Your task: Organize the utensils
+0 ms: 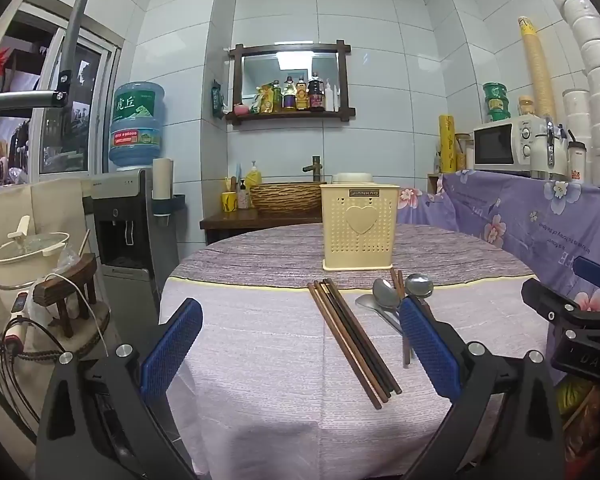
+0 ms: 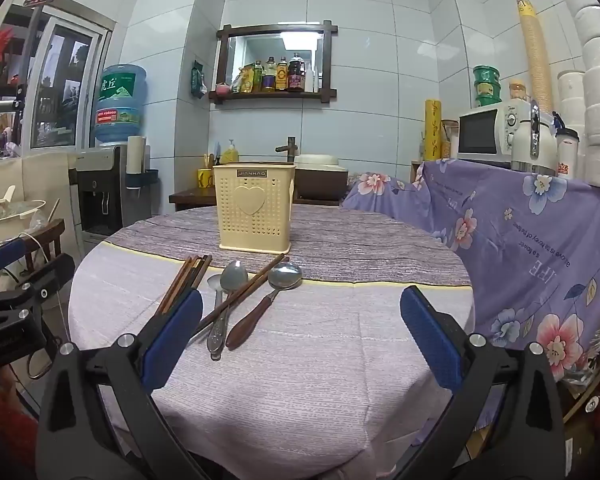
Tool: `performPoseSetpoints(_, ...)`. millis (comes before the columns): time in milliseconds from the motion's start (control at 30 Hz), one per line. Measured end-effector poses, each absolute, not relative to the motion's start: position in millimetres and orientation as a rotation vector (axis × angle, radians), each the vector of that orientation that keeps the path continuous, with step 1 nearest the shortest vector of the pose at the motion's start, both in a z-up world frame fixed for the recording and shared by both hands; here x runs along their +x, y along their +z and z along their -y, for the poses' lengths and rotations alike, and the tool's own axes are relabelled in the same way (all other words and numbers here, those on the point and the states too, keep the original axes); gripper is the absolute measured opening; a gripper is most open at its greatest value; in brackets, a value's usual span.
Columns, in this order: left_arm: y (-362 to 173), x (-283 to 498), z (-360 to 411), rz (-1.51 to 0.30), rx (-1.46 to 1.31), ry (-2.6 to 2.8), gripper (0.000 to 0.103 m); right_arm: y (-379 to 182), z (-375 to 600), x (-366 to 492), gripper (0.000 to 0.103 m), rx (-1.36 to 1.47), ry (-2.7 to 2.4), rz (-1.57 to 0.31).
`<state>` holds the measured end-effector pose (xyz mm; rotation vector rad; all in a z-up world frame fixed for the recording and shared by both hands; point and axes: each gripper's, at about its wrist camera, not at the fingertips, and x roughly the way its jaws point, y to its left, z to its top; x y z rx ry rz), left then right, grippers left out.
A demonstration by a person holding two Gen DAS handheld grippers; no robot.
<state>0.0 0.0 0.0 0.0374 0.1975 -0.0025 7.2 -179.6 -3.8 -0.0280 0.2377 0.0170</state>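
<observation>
A cream perforated utensil holder (image 1: 359, 227) with a heart stands upright on the round table; it also shows in the right wrist view (image 2: 254, 207). A bundle of brown chopsticks (image 1: 352, 336) lies in front of it, between my left fingers. Metal spoons (image 1: 386, 294) lie to their right, partly hidden by my left gripper's right finger. In the right wrist view a wooden-handled spoon (image 2: 266, 300), a metal spoon (image 2: 226, 300) and crossing chopsticks (image 2: 244, 296) lie left of centre. My left gripper (image 1: 300, 344) and right gripper (image 2: 300, 336) are both open and empty above the table.
The table's pale cloth (image 1: 260, 360) has a grey runner (image 1: 260, 256) at the back. A floral purple sheet (image 2: 540, 240) covers a counter at the right with a microwave (image 2: 488, 132). A water dispenser (image 1: 128, 216) and a pot (image 1: 24, 256) stand left.
</observation>
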Motion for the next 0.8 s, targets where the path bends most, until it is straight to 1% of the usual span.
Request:
performPoseSetpoints(433, 11.8, -5.2, 7.4, -0.182, 0.043, 0.003, 0.098, -3.3, 177.2, 6.1, 0.098, -0.023, 0.021, -0.236)
performPoseSetpoints(800, 5.8, -5.7, 5.6, -0.162, 0.04, 0.003, 0.098, 0.9, 178.3, 5.9, 0.098, -0.03, 0.032, -0.225)
